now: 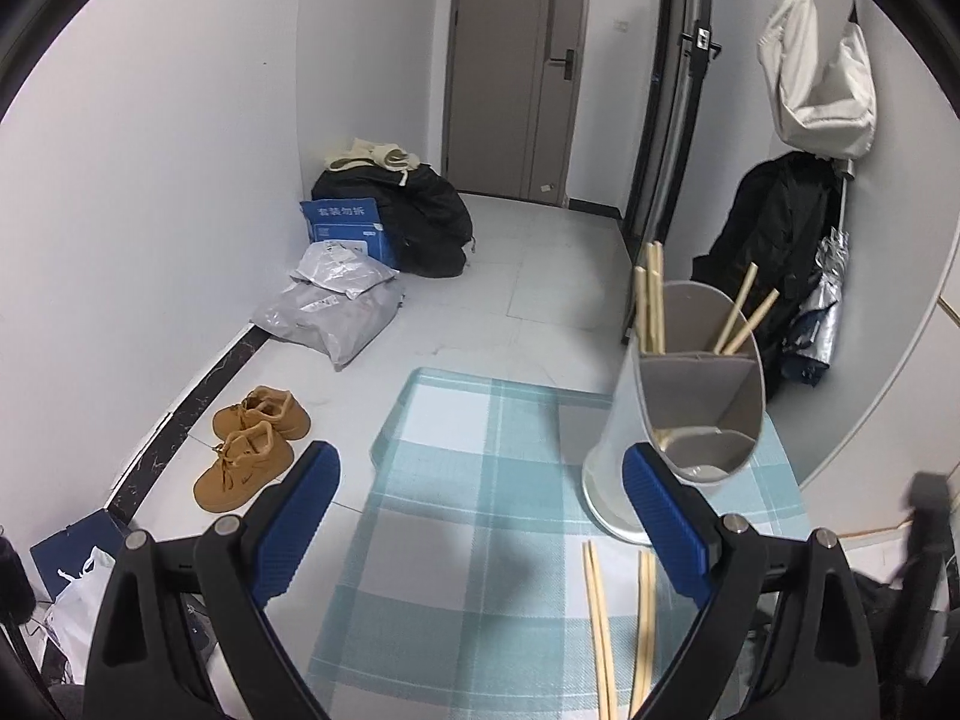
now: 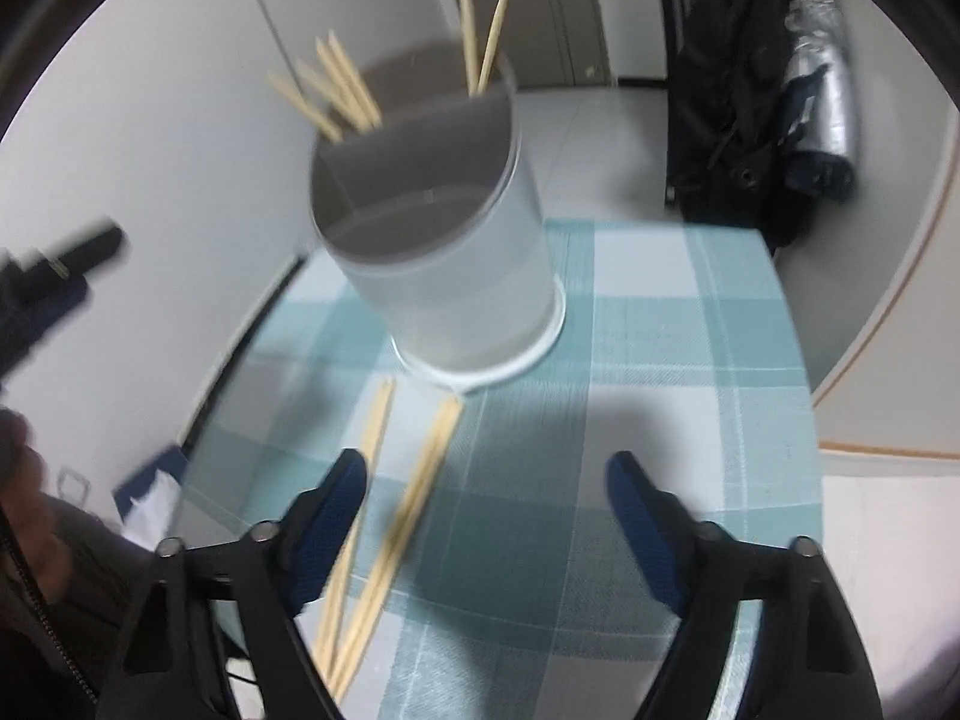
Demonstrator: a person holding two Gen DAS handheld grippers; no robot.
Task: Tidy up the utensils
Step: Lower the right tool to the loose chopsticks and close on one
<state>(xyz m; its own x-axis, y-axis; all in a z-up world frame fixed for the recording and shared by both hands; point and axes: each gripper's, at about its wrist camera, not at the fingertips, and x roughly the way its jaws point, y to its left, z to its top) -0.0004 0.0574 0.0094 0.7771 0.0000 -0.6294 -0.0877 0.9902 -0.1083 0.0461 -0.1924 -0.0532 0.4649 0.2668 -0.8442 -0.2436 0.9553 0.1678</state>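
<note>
My left gripper (image 1: 480, 480) has two blue, finely ribbed finger pads (image 1: 297, 525) set on glossy black arms, each linkage pinned with round silver screws (image 1: 137, 539) near the lower corners of the frame. My right gripper (image 2: 486, 495) is built the same: blue pads (image 2: 639, 516), black triangular links, silver pivots. At the lower left, blurred, shows my dark zipped jacket sleeve (image 2: 54, 600).

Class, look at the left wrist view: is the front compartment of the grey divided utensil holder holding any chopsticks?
No: the grey divided utensil holder has wooden chopsticks only in its rear compartments.
</note>
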